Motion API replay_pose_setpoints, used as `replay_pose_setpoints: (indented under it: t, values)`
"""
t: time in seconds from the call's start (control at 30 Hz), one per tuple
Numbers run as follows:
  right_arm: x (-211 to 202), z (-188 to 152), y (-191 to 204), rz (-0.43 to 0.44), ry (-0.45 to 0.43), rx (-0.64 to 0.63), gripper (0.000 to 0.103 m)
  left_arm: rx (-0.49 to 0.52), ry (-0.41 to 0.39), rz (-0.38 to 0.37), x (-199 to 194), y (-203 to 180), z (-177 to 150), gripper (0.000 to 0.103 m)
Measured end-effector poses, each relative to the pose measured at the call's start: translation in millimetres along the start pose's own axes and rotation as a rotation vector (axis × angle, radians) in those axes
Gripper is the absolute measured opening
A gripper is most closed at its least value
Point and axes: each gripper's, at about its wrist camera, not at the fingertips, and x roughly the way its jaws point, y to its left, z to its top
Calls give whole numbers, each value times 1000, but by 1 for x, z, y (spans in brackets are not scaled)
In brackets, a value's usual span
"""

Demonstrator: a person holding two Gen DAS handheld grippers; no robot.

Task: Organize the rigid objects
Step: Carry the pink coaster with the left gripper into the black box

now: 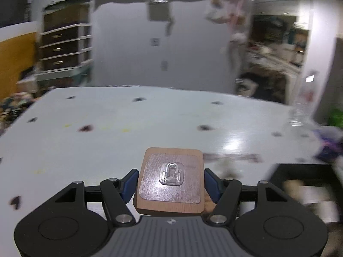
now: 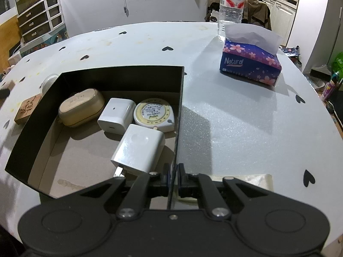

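Gripping the right-hand wall of the black box [image 2: 120, 72], the right gripper [image 2: 174, 178] had its two fingers pressed together on the thin cardboard edge, one inside the box and one outside, which I judge was meant to steady the box while pieces went in. The left gripper [image 1: 170, 183] was clamped on a wooden block [image 1: 170, 180] by its two side faces, carrying it clear of the white table [image 1: 107, 141], with a clear plastic hook [image 1: 171, 174] stuck on the block's upper face. The left view was smeared by motion, so I took the block to be in transit; a dark corner at the lower right of that view was probably the box, though blur left it uncertain.

Inside the box lay four items: one beige oval case [image 2: 81, 107] against the far-left wall, two white chargers [image 2: 116, 115] [image 2: 139, 147] toward the middle and near the gripped wall, and one round tape measure [image 2: 154, 114] close to that wall. Outside, just left of the box, sat one carved wooden stamp [image 2: 26, 109] and one pale round object [image 2: 48, 81], partly hidden. Well right of the box stood one tissue box [image 2: 250, 64], and beyond it one water bottle [image 2: 232, 2].
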Motion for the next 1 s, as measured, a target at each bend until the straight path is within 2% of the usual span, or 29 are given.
replay_pose_setpoints:
  t: [0.17,0.3,0.37,0.63,0.87,1.0]
  values:
    - [0,0,0,1,0,0,7,6,50,-215,-18,-56,1,65]
    - [0,0,0,2,-1,1,7,-30,172,-366,-14,-96,-3,65]
    - [0,-1,0,4,-2,2,7,-34,226,-398,-9,-116,-5,65]
    - [0,-1,-1,10,-5,1,7,-63,373,-306,25,-162,-24,65]
    - [0,-1,-1,13,-6,2,7,0,357,-214,36,-182,-33,65]
    - [0,-1,-1,18,-7,4,8,-28,344,-200,39,-182,-31,65]
